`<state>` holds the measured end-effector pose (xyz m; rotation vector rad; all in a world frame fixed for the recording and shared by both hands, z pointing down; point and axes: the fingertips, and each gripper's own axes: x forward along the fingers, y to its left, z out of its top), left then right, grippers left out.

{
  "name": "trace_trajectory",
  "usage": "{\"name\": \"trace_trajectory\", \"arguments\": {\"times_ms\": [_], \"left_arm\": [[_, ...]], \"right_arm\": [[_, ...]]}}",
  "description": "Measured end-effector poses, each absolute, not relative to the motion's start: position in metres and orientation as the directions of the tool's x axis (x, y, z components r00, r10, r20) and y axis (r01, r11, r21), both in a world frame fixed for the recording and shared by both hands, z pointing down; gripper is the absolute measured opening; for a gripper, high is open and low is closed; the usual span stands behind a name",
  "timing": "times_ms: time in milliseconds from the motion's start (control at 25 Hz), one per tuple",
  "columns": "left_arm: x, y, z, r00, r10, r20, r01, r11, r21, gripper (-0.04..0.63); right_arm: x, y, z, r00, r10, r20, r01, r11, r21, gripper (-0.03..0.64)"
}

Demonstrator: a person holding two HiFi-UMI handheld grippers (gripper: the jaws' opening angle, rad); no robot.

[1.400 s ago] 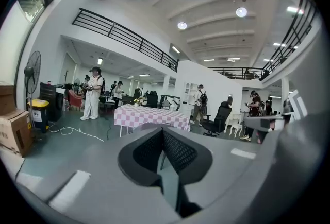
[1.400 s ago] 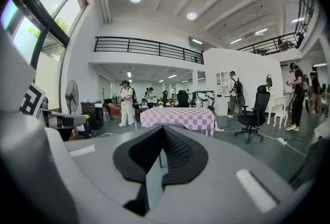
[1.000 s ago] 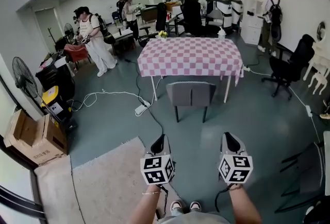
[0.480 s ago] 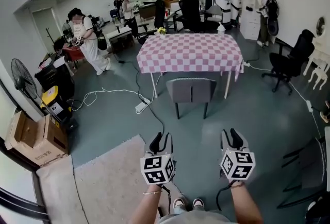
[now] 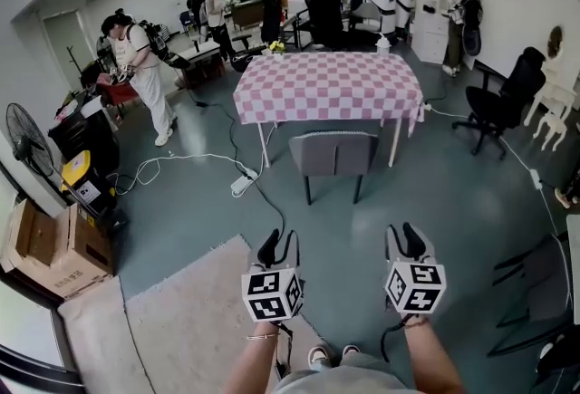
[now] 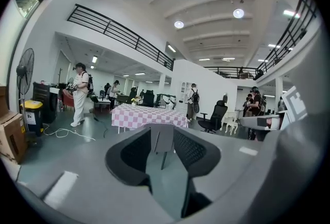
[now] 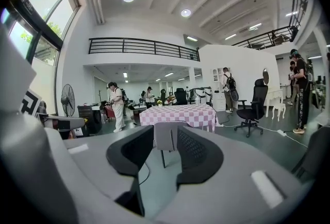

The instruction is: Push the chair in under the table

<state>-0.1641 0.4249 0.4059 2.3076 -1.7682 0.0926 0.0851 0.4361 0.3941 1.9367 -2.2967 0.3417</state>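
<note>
A grey chair stands on the floor with its back towards me, just in front of the table covered with a pink checked cloth. Both grippers are held side by side well short of the chair, pointing at it. The left gripper has its jaws opening with nothing between them. The right gripper is open and empty. In the left gripper view the chair shows far off through the gap of the left gripper. The right gripper view likewise frames the chair between the jaws of the right gripper.
A white cable with a power strip lies on the floor left of the chair. A beige rug is at my lower left. A black office chair stands right of the table. Cardboard boxes, a fan and several people are around the room.
Both grippers' jaws have gone from shut to open. The two grippers have moved a little forward towards the chair.
</note>
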Motion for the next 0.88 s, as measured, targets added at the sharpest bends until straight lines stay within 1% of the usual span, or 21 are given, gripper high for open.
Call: {"name": "trace_trajectory", "arguments": {"times_ms": [200, 480, 880], "left_arm": [[-0.185, 0.402, 0.413, 0.259, -0.945, 0.202, -0.962, -0.234, 0.140, 0.130], [-0.195, 0.360, 0.427, 0.270, -0.939, 0.215, -0.958, -0.239, 0.159, 0.130], [-0.177, 0.240, 0.428, 0.263, -0.943, 0.205, -0.955, -0.225, 0.194, 0.132]], "right_arm": [[0.076, 0.426, 0.399, -0.155, -0.956, 0.251, -0.987, 0.138, -0.083, 0.124], [0.079, 0.388, 0.416, -0.112, -0.955, 0.274, -0.991, 0.086, -0.102, 0.124], [0.101, 0.267, 0.421, -0.130, -0.943, 0.308, -0.991, 0.111, -0.080, 0.125]]}}
